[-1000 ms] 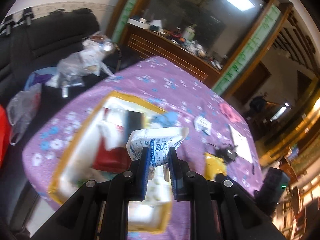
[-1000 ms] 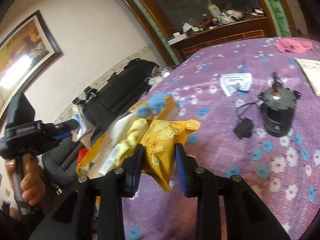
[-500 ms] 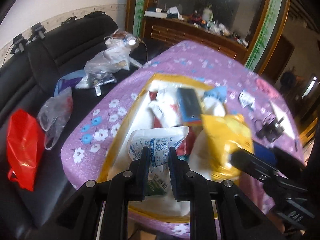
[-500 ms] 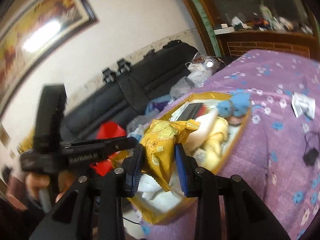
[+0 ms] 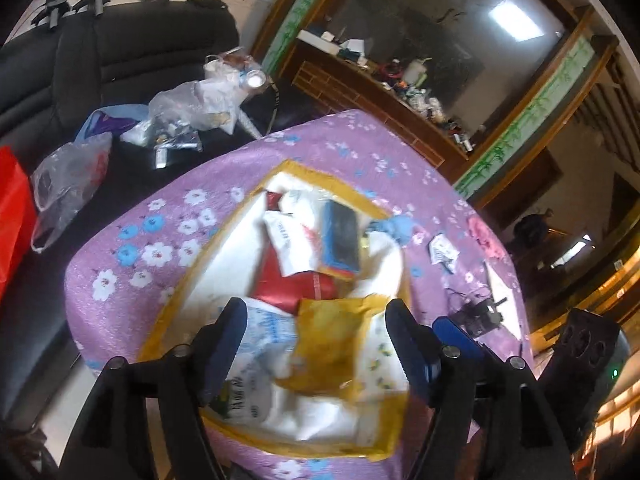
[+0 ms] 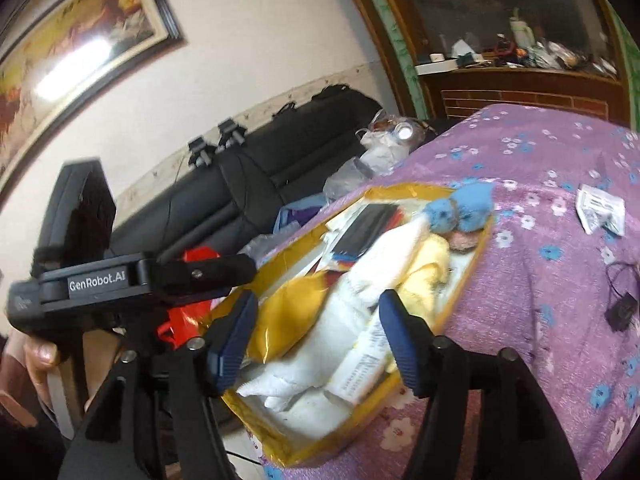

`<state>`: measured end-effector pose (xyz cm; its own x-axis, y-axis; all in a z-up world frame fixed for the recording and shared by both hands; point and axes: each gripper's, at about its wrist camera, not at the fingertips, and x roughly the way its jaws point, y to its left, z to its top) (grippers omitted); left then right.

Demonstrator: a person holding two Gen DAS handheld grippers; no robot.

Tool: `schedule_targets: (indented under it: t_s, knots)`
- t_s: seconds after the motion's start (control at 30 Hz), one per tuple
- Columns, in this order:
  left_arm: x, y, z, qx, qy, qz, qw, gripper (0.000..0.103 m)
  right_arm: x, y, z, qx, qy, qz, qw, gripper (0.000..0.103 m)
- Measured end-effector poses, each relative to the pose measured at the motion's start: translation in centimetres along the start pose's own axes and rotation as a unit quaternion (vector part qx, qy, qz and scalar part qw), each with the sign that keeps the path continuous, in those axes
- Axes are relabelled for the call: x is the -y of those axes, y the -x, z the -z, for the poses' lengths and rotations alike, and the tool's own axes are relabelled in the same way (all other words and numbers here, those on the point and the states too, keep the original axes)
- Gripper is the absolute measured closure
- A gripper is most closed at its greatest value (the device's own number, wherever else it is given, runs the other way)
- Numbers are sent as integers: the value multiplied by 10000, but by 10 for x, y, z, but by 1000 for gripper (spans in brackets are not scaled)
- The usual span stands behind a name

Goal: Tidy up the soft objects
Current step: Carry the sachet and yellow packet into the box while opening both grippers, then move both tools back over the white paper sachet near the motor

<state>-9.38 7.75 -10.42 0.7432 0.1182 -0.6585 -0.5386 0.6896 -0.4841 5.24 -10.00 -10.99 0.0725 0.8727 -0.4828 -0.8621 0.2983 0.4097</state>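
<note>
With both left tongs (image 5: 314, 344) and right tongs (image 6: 316, 334) spread wide and empty over the yellow-rimmed box (image 5: 188, 268), the drop-off step looks done. Next: fetch the loose white sachet (image 6: 600, 208) off the purple floral table (image 6: 560, 280).

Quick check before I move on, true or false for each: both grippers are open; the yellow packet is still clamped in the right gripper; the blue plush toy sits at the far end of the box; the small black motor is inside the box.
1. Both grippers are open. True: the left gripper and right gripper both have their jaws spread wide, with nothing between them.
2. The yellow packet is clamped in the right gripper. False: it lies loose in the box.
3. The blue plush toy sits at the box's far end. True.
4. The black motor is inside the box. False: it rests on the purple tablecloth outside it.
</note>
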Motion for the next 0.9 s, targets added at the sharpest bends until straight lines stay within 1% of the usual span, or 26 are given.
schedule_targets:
  t_s: [0.1, 0.17, 0.2, 0.3, 0.37, 0.43, 0.57, 0.67, 0.77, 0.8, 0.87, 0.9]
  knots:
    - [16, -2, 2, -7, -173, -119, 9998, 28, 17, 21, -2, 177, -312, -95, 9993, 34]
    - [27, -2, 2, 49, -267, -178, 9995, 28, 31, 32, -3, 259, -510, 50, 9984, 29]
    - [32, -1, 3, 88, -296, -165, 9994, 28, 36, 36, -2, 283, -577, 123, 9979, 29]
    - [50, -1, 4, 108, -360, 3, 9993, 28, 66, 55, 1, 409, -1023, 318, 9934, 27]
    - [62, -3, 5, 103, -399, 124, 9991, 28, 85, 64, 4, 438, -1266, 384, 9902, 27]
    - [77, -4, 7, 108, -426, 296, 9986, 28, 105, 75, 8, 444, -1455, 560, 9868, 27]
    - [106, -9, 10, 46, -587, 520, 9969, 28, 133, 94, 10, 508, -1606, 735, 9830, 27]
    - [131, -16, 14, -17, -787, 658, 9947, 28, 151, 103, 11, 422, -1661, 680, 9829, 27]
    - [146, -27, 16, -128, -889, 710, 9934, 28, 160, 100, 16, 296, -1693, 654, 9829, 27]
    - [151, -31, 18, -188, -919, 721, 9930, 28, 162, 98, 17, 270, -1709, 691, 9825, 27]
    - [160, -42, 20, -297, -966, 746, 9921, 28, 165, 97, 19, 271, -1783, 950, 9790, 27]
    - [164, -46, 21, -349, -985, 756, 9916, 28, 166, 97, 20, 265, -1795, 990, 9784, 27]
